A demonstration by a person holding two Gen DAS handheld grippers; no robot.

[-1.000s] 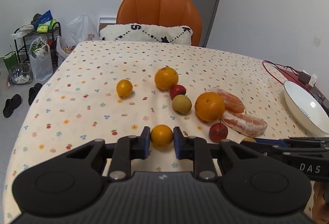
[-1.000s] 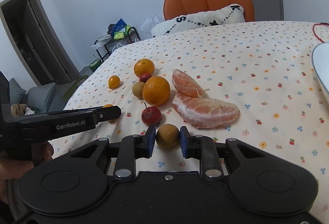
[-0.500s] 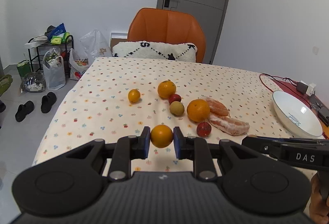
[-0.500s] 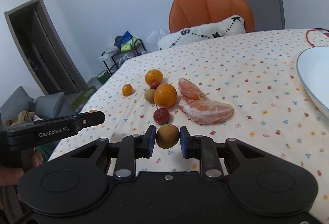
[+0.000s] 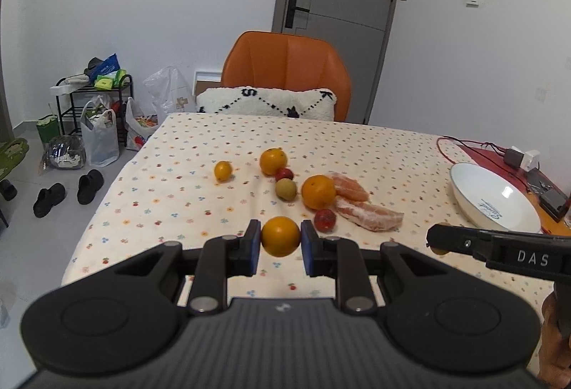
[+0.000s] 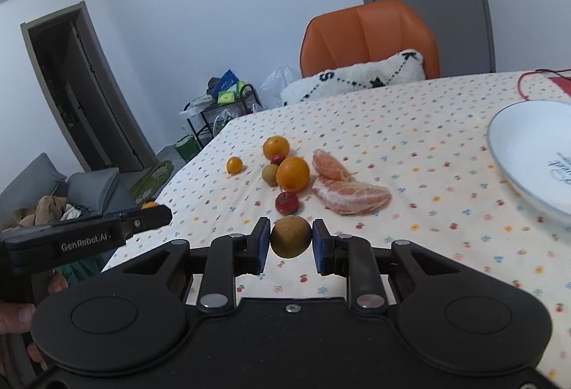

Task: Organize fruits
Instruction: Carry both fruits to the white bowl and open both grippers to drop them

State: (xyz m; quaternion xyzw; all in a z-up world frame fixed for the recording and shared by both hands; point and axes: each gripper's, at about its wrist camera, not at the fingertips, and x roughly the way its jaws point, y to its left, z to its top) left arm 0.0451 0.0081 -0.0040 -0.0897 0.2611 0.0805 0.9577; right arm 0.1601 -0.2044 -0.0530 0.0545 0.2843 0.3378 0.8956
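- My left gripper [image 5: 281, 242] is clenched on a small round orange citrus fruit [image 5: 281, 236], its blue pads pressed on the fruit's two sides at lower centre of the left wrist view; the fruit appears lifted clear of the flower-printed tablecloth [image 5: 185, 175].
- My right gripper [image 6: 291, 242] is clenched on a small round olive-brown fruit [image 6: 291, 236], seen at lower centre of the right wrist view; it too appears off the cloth.
- The relation that matters: the shallow white bowl with a blue rim [image 6: 514, 153] lies at the right edge of both views, to the right of and beyond both grippers; the right gripper looks the nearer to it, the left gripper lying further left.
- The round fruits have no long axis, so I judge that grip angle matters little; only the carry direction, rightward, counts.
- Both grippers point forward roughly level, side by side, each one's fingers crossing the other's view.
- The unsorted fruit cluster [image 5: 317, 191], including peeled orange segments [image 5: 369, 216], lies mid-frame, between the grippers and the orange chair [image 5: 285, 67].
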